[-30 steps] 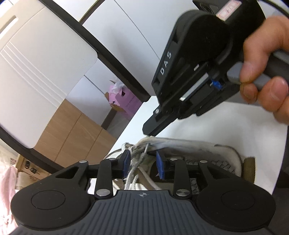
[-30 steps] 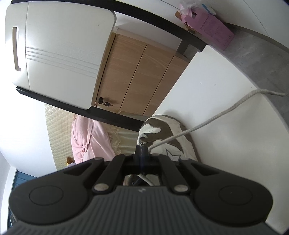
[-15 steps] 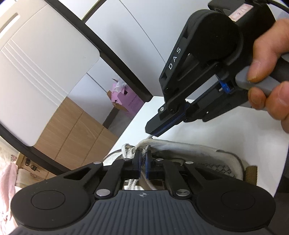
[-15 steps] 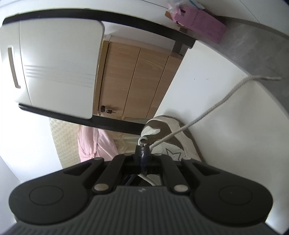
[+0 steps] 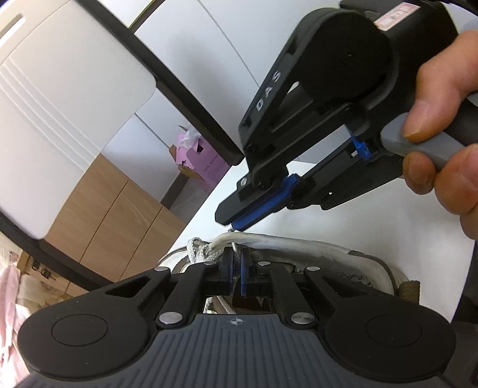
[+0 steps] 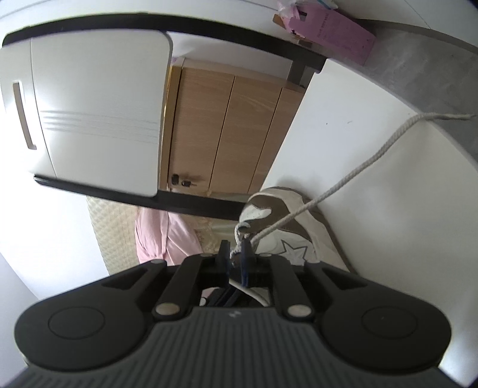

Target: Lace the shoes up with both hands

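- I am pinching a thin strand of the off-white braided cotton shoelace (image 5: 236, 253) in my left claw (image 5: 236, 264); its blue pads are pressed together on it, just at the collar of the white and tan leather sneaker (image 5: 313, 250).
- I judge I am gripping this close to the eyelet so the lace tip cannot slip back.
- My right claw (image 6: 237, 253) is opening its jaws a little, and the lace is sitting between them without a firm squeeze; it looks like a handover to the left.
- In the right wrist view the sneaker (image 6: 286, 215) is lying on the white desk (image 6: 373, 209), toe toward 12 o'clock, and the loose lace is running off toward 2 o'clock to the desk edge.
- From the left wrist view, the right claw's black body is hanging at 1 o'clock, held by a hand (image 5: 442, 125), with "DAS" printed in white on its side.
- A pink cardboard box (image 6: 331, 27) is standing at 1 o'clock in the right wrist view; its print is too small to read.
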Demonstrator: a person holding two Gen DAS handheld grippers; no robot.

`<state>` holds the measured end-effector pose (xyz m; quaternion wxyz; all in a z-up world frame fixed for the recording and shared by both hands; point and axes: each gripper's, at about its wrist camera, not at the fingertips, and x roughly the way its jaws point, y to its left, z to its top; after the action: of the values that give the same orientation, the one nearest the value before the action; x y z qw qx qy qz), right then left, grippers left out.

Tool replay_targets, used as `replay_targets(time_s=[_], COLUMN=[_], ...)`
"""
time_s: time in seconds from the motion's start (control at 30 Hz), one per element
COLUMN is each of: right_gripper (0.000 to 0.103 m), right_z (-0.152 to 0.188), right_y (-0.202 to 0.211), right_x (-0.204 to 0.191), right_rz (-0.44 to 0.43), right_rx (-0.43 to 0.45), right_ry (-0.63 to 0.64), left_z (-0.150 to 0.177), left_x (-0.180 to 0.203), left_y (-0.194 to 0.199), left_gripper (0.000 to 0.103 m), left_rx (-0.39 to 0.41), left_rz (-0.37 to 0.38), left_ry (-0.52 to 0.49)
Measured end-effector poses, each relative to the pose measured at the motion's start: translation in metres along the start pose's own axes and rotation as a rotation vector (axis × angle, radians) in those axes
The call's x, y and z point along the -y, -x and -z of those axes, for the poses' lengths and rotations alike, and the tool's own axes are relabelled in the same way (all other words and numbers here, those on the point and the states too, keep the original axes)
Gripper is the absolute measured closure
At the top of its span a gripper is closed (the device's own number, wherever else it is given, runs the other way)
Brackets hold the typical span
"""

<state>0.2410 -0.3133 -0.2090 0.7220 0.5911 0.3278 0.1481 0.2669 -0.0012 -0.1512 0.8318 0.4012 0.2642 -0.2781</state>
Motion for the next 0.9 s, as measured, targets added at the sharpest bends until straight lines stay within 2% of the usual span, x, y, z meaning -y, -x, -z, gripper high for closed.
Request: replay_targets(time_s=[0.13,0.3,0.5,0.53,0.6,0.67,0.7,0.77,0.8,0.83,0.9], right_gripper=[0.081,0.081,0.085,0.087,0.1,0.101,0.101,0.101,0.101,0.101,0.101], right_z=[0.003,0.005,0.006,0.006,0.006,0.006,0.007,0.007,0.006,0.005,0.003], right_y=[-0.002,-0.002,-0.001,-0.001,-0.001,-0.001,0.0,0.001,0.002,0.003,0.006], right_x=[-0.003,-0.005,0.001,0.001,0.0,-0.002,-0.004,-0.006,-0.006,-0.007,-0.008], right_rz=[-0.004,0.02,0.018,0.021,0.028,0.027,0.034,0.04,0.042,0.045,0.054], right_rx=[-0.009,0.002,0.018,0.019,0.021,0.027,0.032,0.051,0.065,0.079,0.106], right_ry=[0.013,0.033,0.003,0.003,0.014,0.024,0.044,0.056,0.057,0.059,0.066], left_z=[-0.003,-0.013,-0.007,-0.004,0.002,0.007,0.009,-0.004,0.0,0.001,0.005], left_x=[0.006,0.007,-0.011,-0.016,-0.023,-0.028,-0.028,-0.034,-0.038,-0.042,-0.044], left_y=[-0.007,-0.021,-0.033,-0.035,-0.037,-0.039,-0.039,-0.051,-0.049,-0.048,-0.054], left_gripper=[0.097,0.097,0.097,0.097,0.097,0.096,0.092,0.069,0.062,0.058,0.058], left_rx=[0.002,0.0,-0.007,-0.009,-0.008,-0.009,-0.012,-0.008,-0.002,-0.002,-0.023], left_rz=[-0.022,-0.037,-0.047,-0.048,-0.053,-0.063,-0.074,-0.106,-0.13,-0.146,-0.15], left_ry=[-0.01,0.017,0.041,0.045,0.036,0.027,0.027,0.035,0.047,0.067,0.12])
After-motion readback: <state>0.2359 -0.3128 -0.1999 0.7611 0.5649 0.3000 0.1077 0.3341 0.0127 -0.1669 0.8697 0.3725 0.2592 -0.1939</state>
